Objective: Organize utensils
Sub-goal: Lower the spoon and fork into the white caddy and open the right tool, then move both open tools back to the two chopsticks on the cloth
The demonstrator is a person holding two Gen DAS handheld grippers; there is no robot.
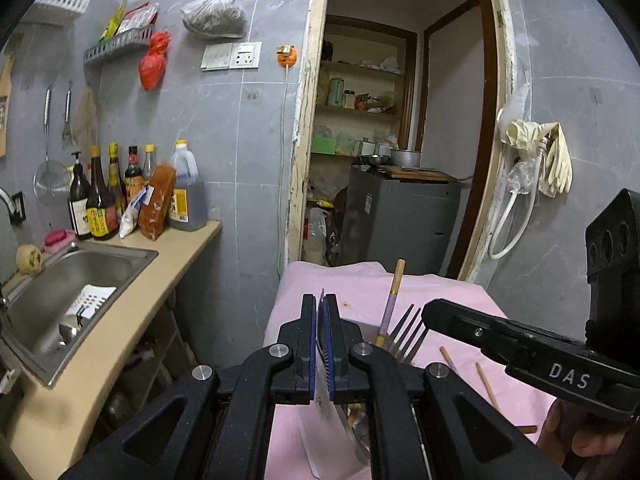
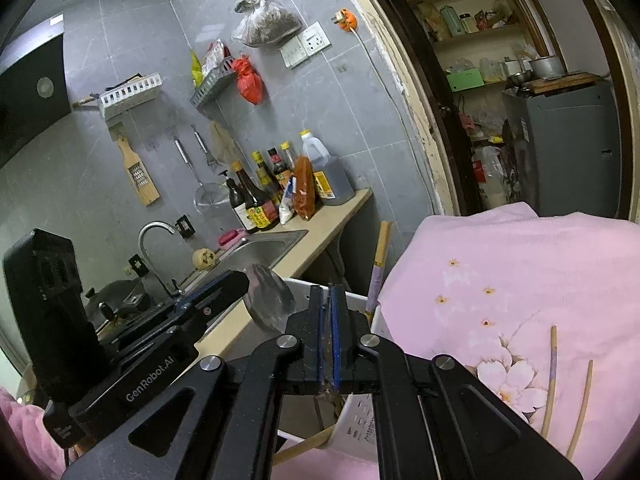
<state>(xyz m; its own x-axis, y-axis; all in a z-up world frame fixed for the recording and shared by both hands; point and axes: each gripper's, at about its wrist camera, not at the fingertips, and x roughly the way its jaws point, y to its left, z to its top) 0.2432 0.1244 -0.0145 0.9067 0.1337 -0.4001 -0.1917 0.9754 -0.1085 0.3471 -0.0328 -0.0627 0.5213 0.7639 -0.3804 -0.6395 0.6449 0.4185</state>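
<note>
Holding both grippers over white holder (image 2: pixel 362 308): left gripper (image 1: pixel 320 312) clamped on spoon (image 2: pixel 266 300), right gripper (image 2: pixel 329 300) pinching something thin (unclear what). Fork (image 1: pixel 406 334), one chopstick (image 1: pixel 394 292) inside; loose chopsticks (image 2: pixel 550 376) beside holder, unsorted.

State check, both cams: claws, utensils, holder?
left claw: shut on spoon
right claw: shut, what it grips is unclear
fork: upright, tines up
purple-handled chopstick: standing upright
white holder: upright
two loose chopsticks: lying flat on pink cloth
</note>
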